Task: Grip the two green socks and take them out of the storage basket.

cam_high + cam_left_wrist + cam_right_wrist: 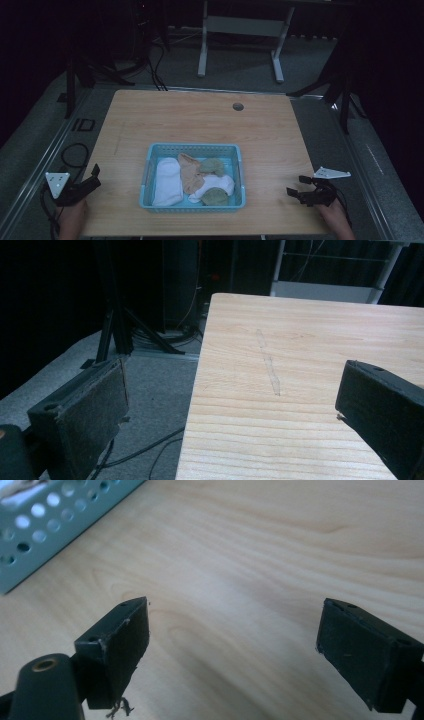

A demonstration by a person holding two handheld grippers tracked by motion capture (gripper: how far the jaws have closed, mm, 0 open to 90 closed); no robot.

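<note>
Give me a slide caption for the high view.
Open left gripper and right gripper rest either side of a blue basket of socks on a wooden table.

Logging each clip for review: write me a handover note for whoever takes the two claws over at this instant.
Left claw: open, empty, at the table's near left edge, one jaw over the floor, one over the wood.
Right claw: open, empty, low over bare wood at the near right, apart from the basket.
Blue basket: near centre, between both claws. It holds a folded white sock, a tan sock, another white sock and two green ones, partly overlapping.
Done: nothing visibly handled; no sock lies outside the basket.
Left: probably everything; first reach into the basket.
</note>
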